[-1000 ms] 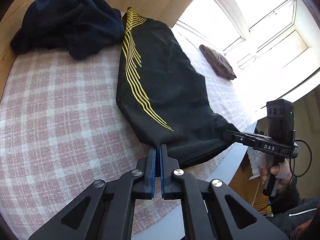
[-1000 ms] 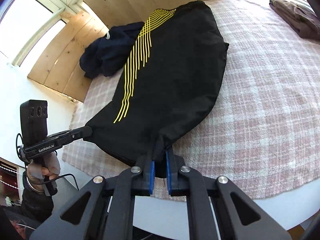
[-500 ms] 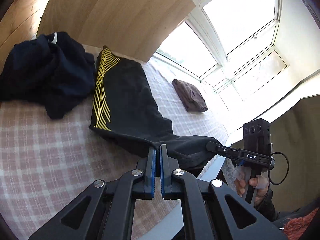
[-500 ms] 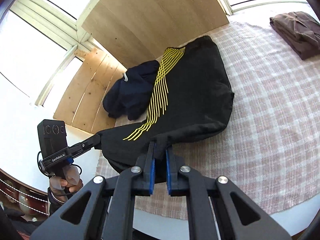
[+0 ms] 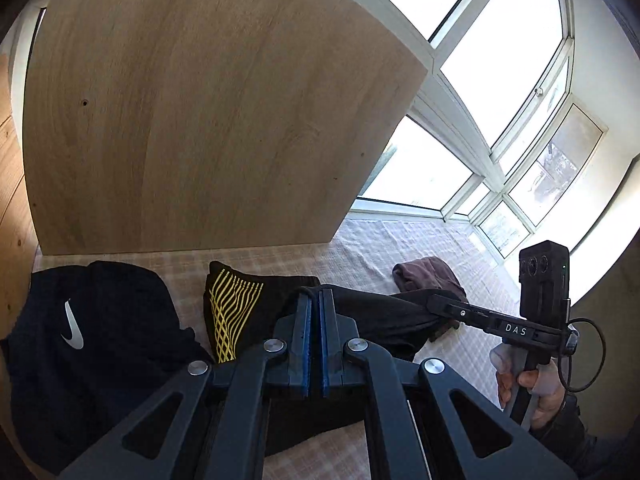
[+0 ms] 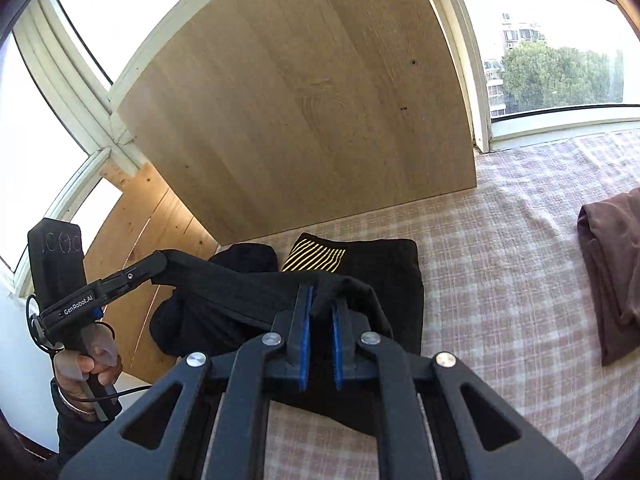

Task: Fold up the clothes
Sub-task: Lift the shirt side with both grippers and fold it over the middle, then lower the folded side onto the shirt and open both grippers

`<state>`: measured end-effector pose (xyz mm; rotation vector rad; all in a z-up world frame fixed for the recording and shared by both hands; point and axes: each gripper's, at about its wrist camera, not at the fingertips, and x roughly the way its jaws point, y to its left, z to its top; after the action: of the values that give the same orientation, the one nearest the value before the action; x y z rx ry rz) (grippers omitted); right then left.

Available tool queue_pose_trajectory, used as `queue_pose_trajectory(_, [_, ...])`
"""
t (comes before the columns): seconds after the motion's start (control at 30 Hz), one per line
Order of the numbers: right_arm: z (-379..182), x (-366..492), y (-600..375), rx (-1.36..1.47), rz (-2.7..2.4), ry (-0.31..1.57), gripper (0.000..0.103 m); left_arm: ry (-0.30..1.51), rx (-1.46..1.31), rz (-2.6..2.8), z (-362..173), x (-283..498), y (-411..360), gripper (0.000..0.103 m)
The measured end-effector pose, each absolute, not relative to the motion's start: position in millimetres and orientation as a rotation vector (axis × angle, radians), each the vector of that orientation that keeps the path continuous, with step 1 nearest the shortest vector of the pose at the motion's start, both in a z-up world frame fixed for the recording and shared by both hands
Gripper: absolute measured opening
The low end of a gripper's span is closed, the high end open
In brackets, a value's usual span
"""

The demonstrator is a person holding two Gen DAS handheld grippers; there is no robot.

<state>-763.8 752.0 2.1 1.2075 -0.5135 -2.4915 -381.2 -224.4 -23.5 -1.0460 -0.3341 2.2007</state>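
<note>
Left wrist view: the left gripper (image 5: 314,300) is clamped tight on the hem of the black trousers (image 5: 280,300), whose yellow-striped part lies on the checked bedcover (image 5: 400,240). Across from it the right gripper (image 5: 430,300), marked "DAS", pinches the same hem. A dark top (image 5: 80,320) with a white swoosh logo lies left. Right wrist view: the right gripper (image 6: 320,300), jaws narrow, grips bunched trouser cloth; the left gripper (image 6: 158,260) reads "GenRobot.AI". A brown garment (image 6: 612,260) lies right.

Black left tool (image 5: 314,300) w/ blue pads, silver screws, right tool (image 6: 320,300) alike, dark sleeves
</note>
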Motion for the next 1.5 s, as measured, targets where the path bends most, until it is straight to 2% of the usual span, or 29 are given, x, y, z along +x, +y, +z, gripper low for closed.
queue_pose_trajectory(0.2, [-62.1, -834.6, 765.9, 1.369, -2.452, -0.561, 0.009, -0.263, -1.207, 2.188, -84.0, -448.9, -196.4, 0.003])
queue_pose_trajectory(0.4, [-119.2, -866.1, 772.4, 1.517, -2.4, -0.567, 0.009, -0.224, -1.338, 2.132, -138.3, -479.6, -182.0, 0.003])
queue_pose_trajectory(0.53, [-138.8, -880.1, 780.5, 1.627, -2.318, -0.674, 0.015, -0.234, -1.446, 2.107, -161.8, -490.7, -178.7, 0.005])
queue_pose_trajectory(0.63, [-130.0, -882.6, 789.2, 1.625, -2.277, -0.748, 0.017, -0.248, -1.431, 2.134, -156.4, -492.3, -182.8, 0.005])
queue_pose_trajectory(0.67, [-121.5, -881.0, 790.7, 1.603, -2.291, -0.728, 0.017, -0.247, -1.411, 2.148, -151.4, -491.8, -184.9, 0.005])
queue_pose_trajectory(0.77, [-91.4, -871.0, 795.1, 1.531, -2.387, -0.624, 0.028, -0.245, -1.357, 2.177, -130.8, -487.7, -193.2, 0.006])
queue_pose_trajectory(0.93, [-52.7, -837.5, 794.1, 1.331, -2.481, -0.436, 0.029, -0.144, -1.268, 2.15, -102.2, -459.1, -197.5, 0.006])
queue_pose_trajectory(1.03, [-62.9, -827.6, 767.9, 1.343, -2.365, -0.27, 0.027, -0.007, -1.328, 2.038, -116.2, -445.5, -177.4, 0.006])
queue_pose_trajectory(1.1, [-83.8, -829.8, 745.8, 1.413, -2.291, -0.146, 0.017, 0.052, -1.382, 1.973, -131.7, -442.2, -163.4, 0.006])
queue_pose_trajectory(1.17, [-102.1, -834.8, 729.2, 1.464, -2.259, -0.044, 0.016, 0.101, -1.426, 1.931, -149.0, -442.1, -149.5, 0.006])
queue_pose_trajectory(1.33, [-127.1, -854.5, 717.3, 1.521, -2.245, 0.059, 0.014, 0.208, -1.474, 1.934, -176.7, -452.5, -125.8, 0.006])
queue_pose_trajectory(1.5, [-105.6, -883.3, 751.6, 1.442, -2.549, 0.108, 0.014, 0.08, -1.374, 2.2, -162.0, -481.8, -144.7, 0.006])
